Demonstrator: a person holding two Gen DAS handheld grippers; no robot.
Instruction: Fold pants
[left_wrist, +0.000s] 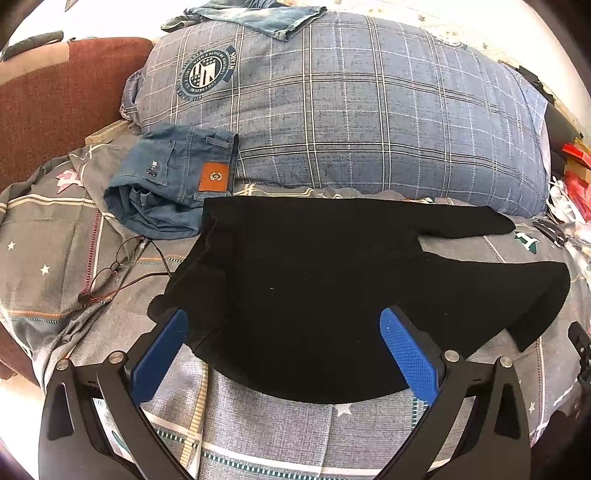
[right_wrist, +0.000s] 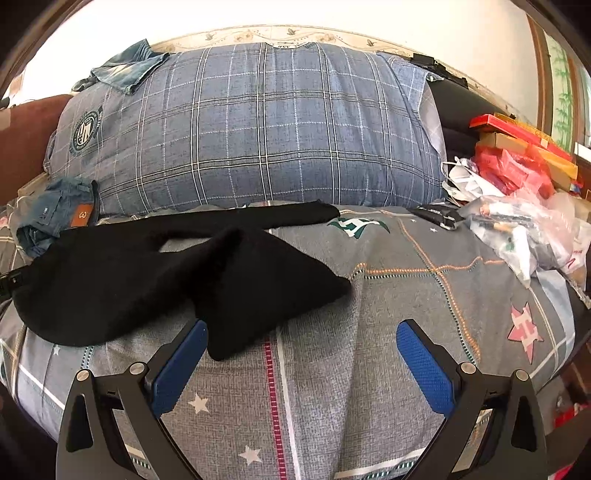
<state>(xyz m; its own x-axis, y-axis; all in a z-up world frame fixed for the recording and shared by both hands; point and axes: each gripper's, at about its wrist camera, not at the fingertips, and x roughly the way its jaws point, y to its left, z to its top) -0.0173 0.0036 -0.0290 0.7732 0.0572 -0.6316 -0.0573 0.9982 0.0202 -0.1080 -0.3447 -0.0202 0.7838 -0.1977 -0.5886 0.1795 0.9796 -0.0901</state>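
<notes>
Black pants (left_wrist: 314, 280) lie spread on the grey patterned bedsheet (left_wrist: 258, 424), waist to the left and two legs reaching right. In the right wrist view the black pants (right_wrist: 147, 273) fill the left half, one leg bent back toward the near side. My left gripper (left_wrist: 284, 325) hovers open over the near waist part, blue pads on either side, holding nothing. My right gripper (right_wrist: 303, 332) is open above the bedsheet (right_wrist: 369, 332), its left pad just beside the folded leg's tip.
A big blue plaid pillow (left_wrist: 351, 110) lies behind the pants. Folded blue jeans (left_wrist: 173, 181) sit at the left, more denim (left_wrist: 258, 18) on top of the pillow. Glasses (left_wrist: 114, 266) lie left of the pants. Plastic bags and red boxes (right_wrist: 517, 192) crowd the right.
</notes>
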